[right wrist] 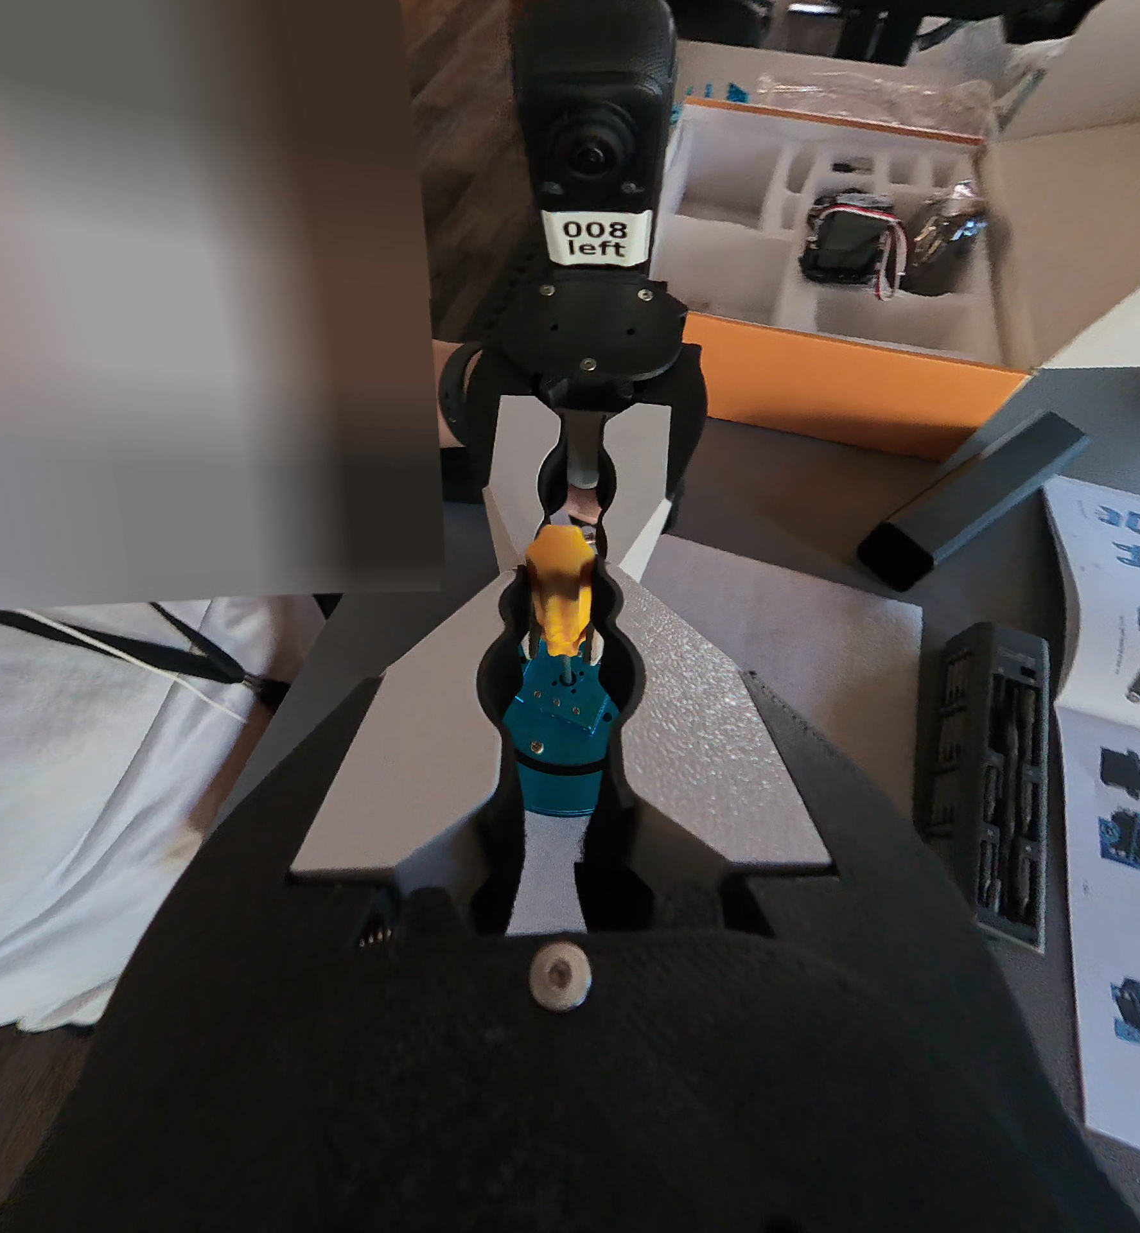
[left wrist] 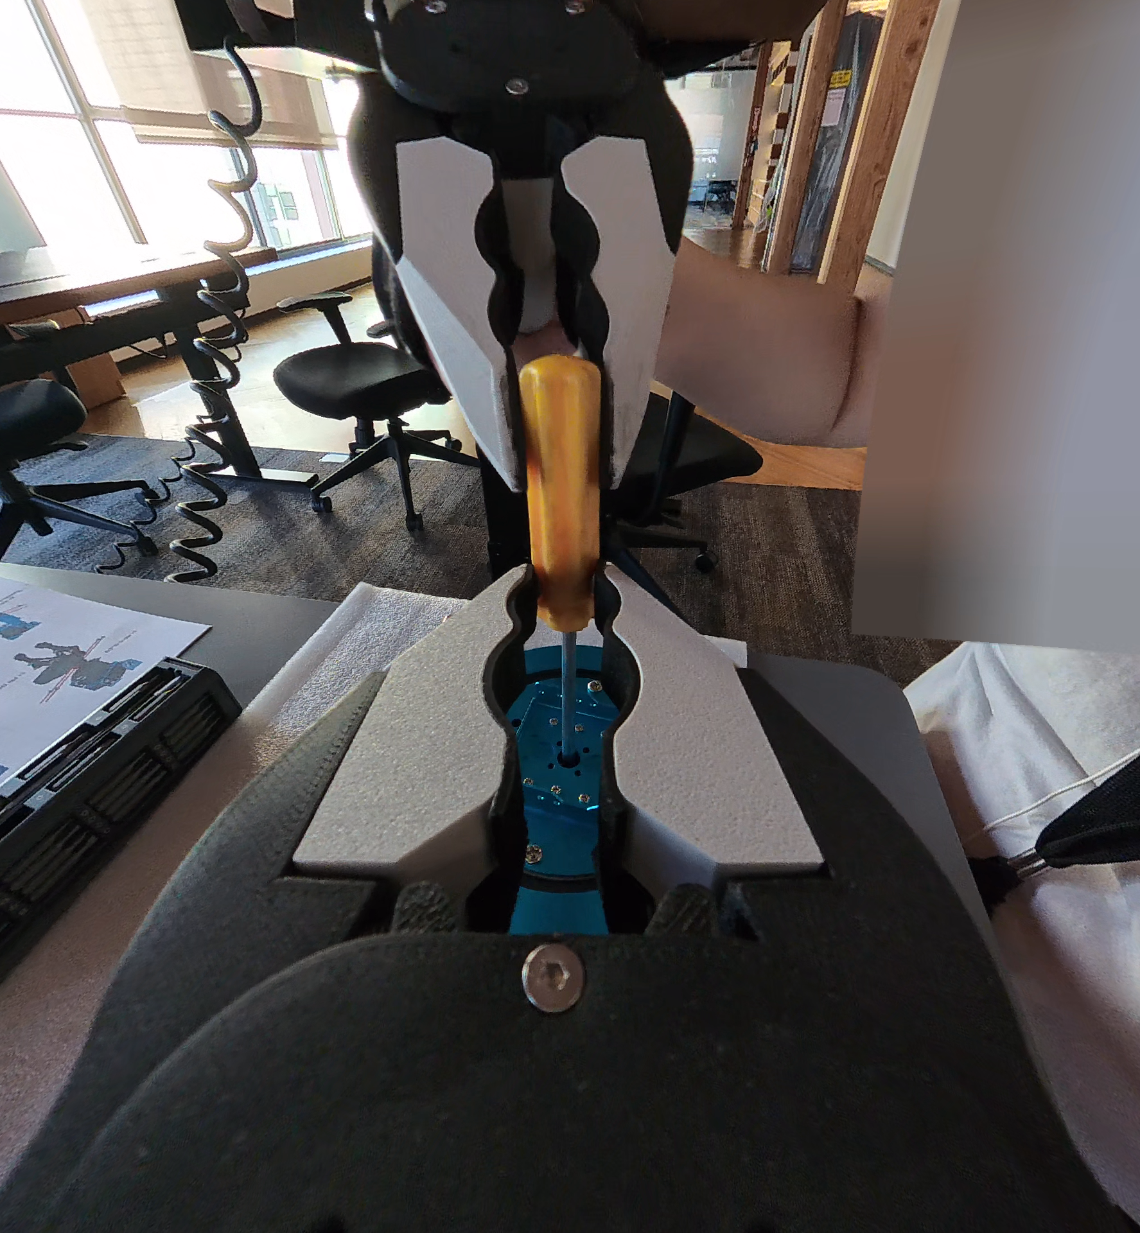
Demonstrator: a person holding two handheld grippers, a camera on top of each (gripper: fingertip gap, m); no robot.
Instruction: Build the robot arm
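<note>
While the right gripper (left wrist: 564, 477) is reaching down from above and clamping the upper half of the screwdriver's (left wrist: 564, 534) yellow handle between jaws closed tight on it, the left gripper (left wrist: 567, 587) is bracketing the lower end of that same handle. Its jaws are narrowed to about the handle's width, though I cannot tell whether its pads are actually pressing. The screwdriver is standing nearly upright, and its thin shaft is dipping into the centre hole of a blue metal part (left wrist: 553, 800) dotted with small screws. That part is sitting on a white pad (left wrist: 387, 614) on the grey table (left wrist: 820, 700), directly beneath both grippers, and nothing appears to be holding it. That, in my judgement, is where the main risk is lying: any twist on the handle is likely to be spinning or dragging the loose part across the pad rather than turning anything inside the hole. The two grippers pulling at slightly different angles could be levering the shaft sideways, so the tip is slipping out and scratching the blue face or chewing up a screw head. The smooth handle could also be sliding through the pads under downward pressure. A black case of bits (left wrist: 86, 767) and a printed sheet (left wrist: 53, 640) are lying just to the left, and an open box of parts (right wrist: 854, 380) is sitting farther back.
</note>
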